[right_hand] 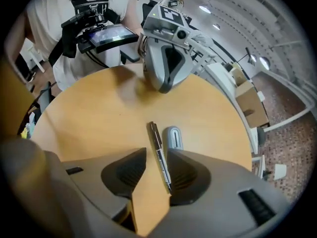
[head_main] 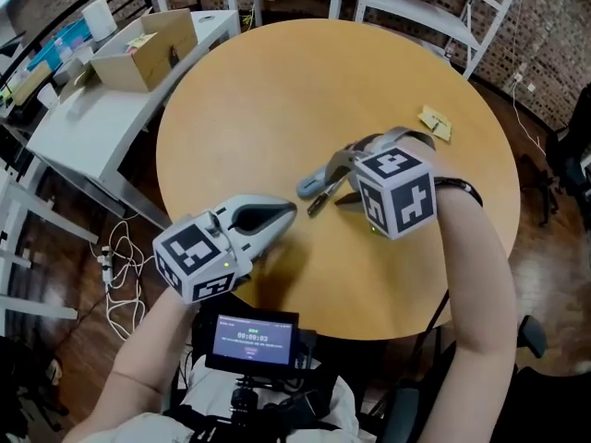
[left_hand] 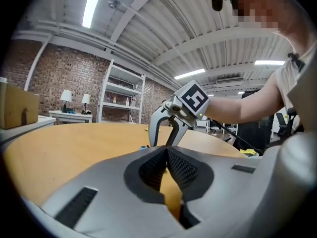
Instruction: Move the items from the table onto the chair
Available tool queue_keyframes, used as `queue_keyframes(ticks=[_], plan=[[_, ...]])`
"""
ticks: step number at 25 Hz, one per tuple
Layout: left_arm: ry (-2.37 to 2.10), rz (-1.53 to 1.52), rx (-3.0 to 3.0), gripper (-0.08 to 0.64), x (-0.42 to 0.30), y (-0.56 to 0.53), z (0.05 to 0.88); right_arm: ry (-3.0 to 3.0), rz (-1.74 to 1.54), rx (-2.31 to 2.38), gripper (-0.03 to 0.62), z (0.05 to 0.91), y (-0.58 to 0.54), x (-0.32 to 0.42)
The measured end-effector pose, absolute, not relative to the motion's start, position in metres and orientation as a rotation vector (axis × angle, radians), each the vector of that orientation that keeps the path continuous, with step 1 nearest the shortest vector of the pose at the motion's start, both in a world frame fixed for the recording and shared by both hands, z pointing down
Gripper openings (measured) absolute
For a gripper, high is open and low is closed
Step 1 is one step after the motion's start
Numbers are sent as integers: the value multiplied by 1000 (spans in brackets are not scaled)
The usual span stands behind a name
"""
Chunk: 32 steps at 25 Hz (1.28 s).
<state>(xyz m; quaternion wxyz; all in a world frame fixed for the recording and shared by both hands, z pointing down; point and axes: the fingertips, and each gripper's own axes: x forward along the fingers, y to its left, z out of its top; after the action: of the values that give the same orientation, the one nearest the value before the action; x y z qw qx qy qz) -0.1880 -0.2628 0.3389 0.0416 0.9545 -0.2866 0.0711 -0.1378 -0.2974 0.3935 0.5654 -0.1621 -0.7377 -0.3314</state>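
Right gripper [right_hand: 155, 156]: pointing steeply down over the round table [head_main: 277, 90], jaws apart. Black pen [right_hand: 154, 135] lies on the tabletop between the jaws, close along one pad with a clear gap to the other; not clamped. Small grey oblong item [right_hand: 172, 137] just beside the pen. Left gripper [left_hand: 167, 150]: near the table's near edge, jaws together, nothing between them.

An open cardboard box [head_main: 148, 49] is shown on a white side desk [head_main: 92, 127]. White shelving [head_main: 425, 9] is set against a brick wall [head_main: 545, 53]. White cables [head_main: 120, 275] are seen lying on the wooden floor [head_main: 83, 358]. A lit screen [head_main: 251, 338] is mounted at the person's chest. A ceiling strip light [left_hand: 94, 4] is lit overhead.
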Motion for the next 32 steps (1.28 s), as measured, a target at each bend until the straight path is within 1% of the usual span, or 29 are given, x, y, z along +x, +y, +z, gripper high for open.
queue_keyframes(ticks=[1, 2, 3, 9, 10, 14, 19, 23, 26, 29, 32], plan=[[-873, 218, 2925, 8, -188, -263, 339, -1722, -769, -389, 122, 396, -300, -139], [-871, 217, 2926, 8, -188, -263, 339, -1709, -761, -392, 85, 399, -302, -139], [-871, 216, 2926, 8, -189, -263, 340, -1694, -753, -395, 69, 402, -305, -140], [-874, 219, 2924, 8, -188, -263, 341, -1612, -731, -419, 70, 414, -314, -144], [-874, 221, 2923, 8, -188, -263, 341, -1584, -731, -432, 43, 416, -314, -144], [-876, 218, 2922, 8, -188, -264, 341, -1528, -773, -455, 49, 417, -312, -145], [-866, 221, 2922, 8, -187, -263, 341, -1616, -858, -345, 49, 409, -306, -134], [-887, 215, 2912, 8, -191, -264, 342, -1805, -969, -95, 49, 368, -302, -131], [-890, 216, 2909, 8, -186, -265, 341, -2028, -957, 171, 49, 329, -293, -126], [-834, 217, 2934, 8, -166, -261, 341, -2330, -830, 439, 49, 295, -275, -120], [-795, 218, 2948, 8, -148, -257, 341, -2683, -543, 719, 51, 270, -261, -102]])
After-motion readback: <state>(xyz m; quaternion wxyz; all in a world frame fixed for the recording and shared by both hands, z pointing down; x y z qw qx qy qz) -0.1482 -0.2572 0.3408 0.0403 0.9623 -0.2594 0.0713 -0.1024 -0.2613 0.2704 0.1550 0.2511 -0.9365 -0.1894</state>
